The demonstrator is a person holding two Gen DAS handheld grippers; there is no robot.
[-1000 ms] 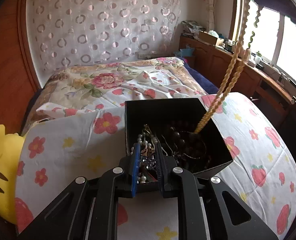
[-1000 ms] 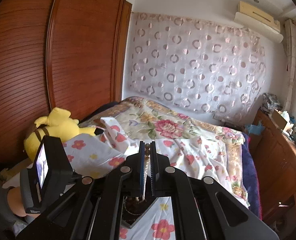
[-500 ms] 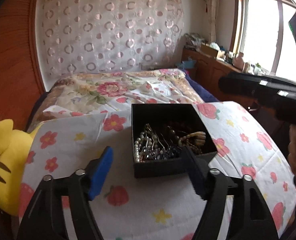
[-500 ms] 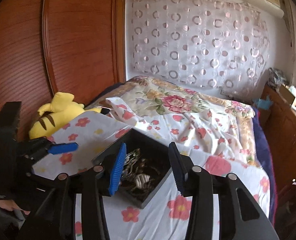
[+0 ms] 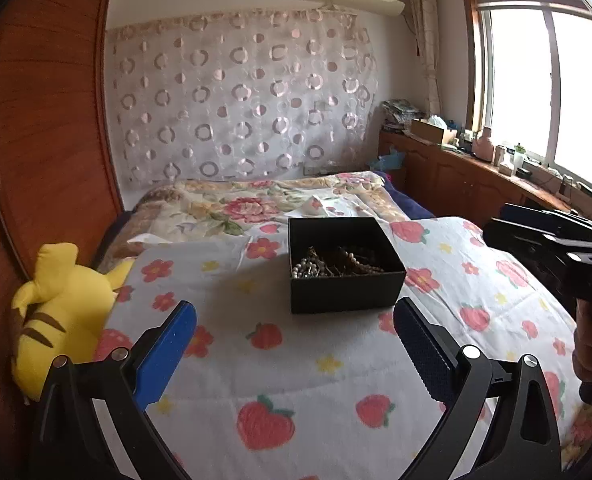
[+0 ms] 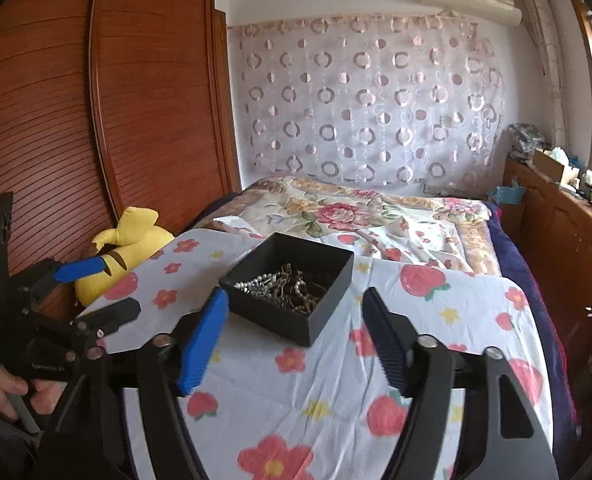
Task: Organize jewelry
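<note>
Jewelry box on a flowered sheet, both grippers spread and empty.

Nearest: left gripper [image 5: 296,344], jaws wide apart, holding nothing, above the sheet [image 5: 336,380] short of the box; right gripper [image 6: 296,328], jaws likewise wide apart and empty, near the box's front corner without touching it. Next: black box [image 5: 346,290], open-topped, square, resting flat on the strawberry-and-flower sheet. Inside it: jewelry [image 5: 332,266], a tangle of pearl strands, dark beads and chains lying on the box floor; single pieces cannot be told apart. Left of the sheet: yellow plush [image 5: 61,308] with brown stripes, against the wooden wardrobe [image 6: 95,120]. Beyond the box: rose-print quilt [image 5: 247,206]. Farthest: curtain [image 5: 239,100] with ring pattern on the wall, and a window [image 5: 552,80] at right above a cluttered wooden counter [image 5: 476,164].
</note>
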